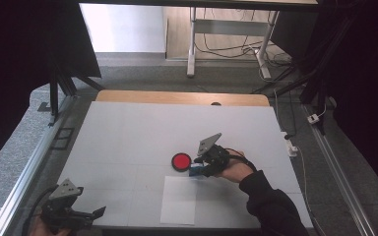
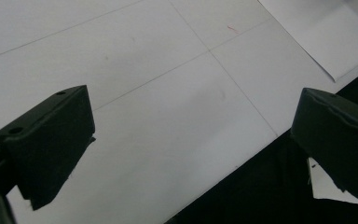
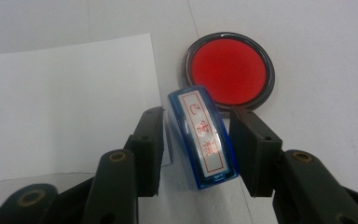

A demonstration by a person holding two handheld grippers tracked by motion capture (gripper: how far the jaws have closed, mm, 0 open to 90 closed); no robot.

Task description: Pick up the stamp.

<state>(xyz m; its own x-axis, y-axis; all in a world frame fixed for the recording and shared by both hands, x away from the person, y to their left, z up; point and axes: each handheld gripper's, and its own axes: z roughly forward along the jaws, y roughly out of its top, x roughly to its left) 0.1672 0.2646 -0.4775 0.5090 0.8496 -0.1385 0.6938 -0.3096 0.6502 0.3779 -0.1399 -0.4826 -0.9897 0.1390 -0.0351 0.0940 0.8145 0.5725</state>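
Now, right gripper (image 3: 196,144): jaws stand either side of the blue stamp (image 3: 203,137); whether the pads press on it cannot be told, as a thin gap seems to show on each side.
Blue stamp: lies on the table (image 1: 128,137) beside the red ink pad (image 3: 229,70), one end at the pad's rim; in the high view it sits under the right gripper (image 1: 199,169), near the paper sheet's (image 1: 178,201) top edge.
Left gripper (image 1: 98,212): released, jaws wide apart with nothing between them, low at the table's near left corner.
Surface: white table with thin seam lines; wooden strip at the far edge.
Room: grey carpet, dark curtains at both sides, desk legs and cables beyond.
View differences: the right gripper view gives the stamp's label; the left gripper view shows the table's edge (image 2: 242,158) and a faint red mark (image 2: 233,29).
Writing: red characters in a red frame on the stamp's label; too small to read surely.
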